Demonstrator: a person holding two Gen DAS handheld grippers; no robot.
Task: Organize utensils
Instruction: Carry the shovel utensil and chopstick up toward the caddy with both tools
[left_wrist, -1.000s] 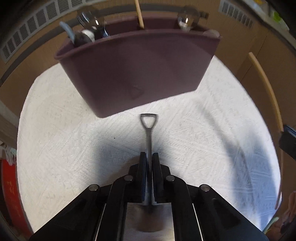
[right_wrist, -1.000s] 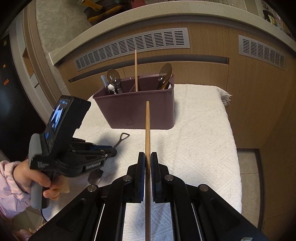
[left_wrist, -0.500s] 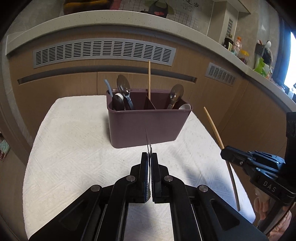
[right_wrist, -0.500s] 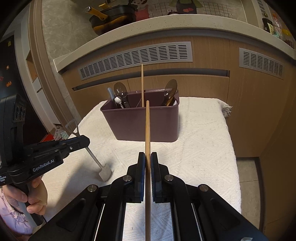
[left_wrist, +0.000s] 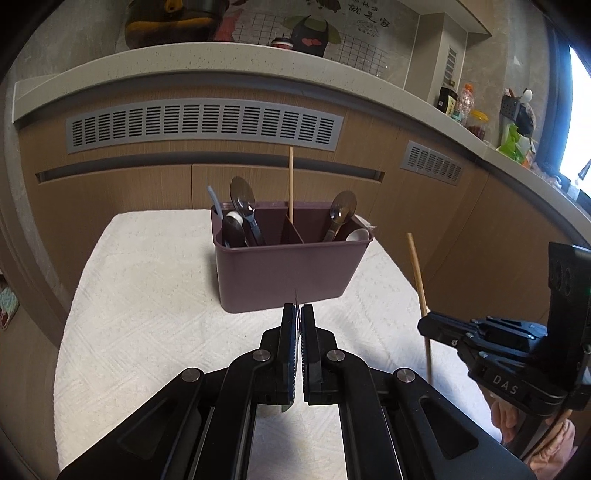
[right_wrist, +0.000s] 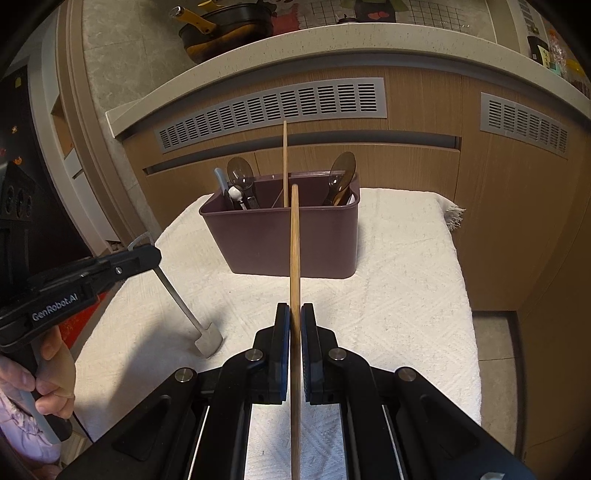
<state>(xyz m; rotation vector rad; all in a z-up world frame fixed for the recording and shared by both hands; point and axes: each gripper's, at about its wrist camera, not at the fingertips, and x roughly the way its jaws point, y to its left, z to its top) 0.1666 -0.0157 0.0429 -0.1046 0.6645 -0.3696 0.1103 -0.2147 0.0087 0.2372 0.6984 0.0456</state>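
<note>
Left gripper (left_wrist: 298, 314) clamped on a thin shovel-shaped metal spoon (right_wrist: 184, 301), blade hanging down. Right gripper (right_wrist: 294, 317) pinching a smooth wooden chopstick (right_wrist: 294, 243), pointing toward the matte maroon plastic caddy (right_wrist: 284, 236) on nubby white cloth (right_wrist: 399, 295).

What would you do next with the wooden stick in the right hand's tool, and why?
Probably carry it forward and up over the purple caddy, then tip it into the middle slot. The right tool is clamped on the chopstick, its tip short of the rim, and a matching chopstick already stands there. The left tool holds a small shovel-shaped utensil off to the side.
</note>
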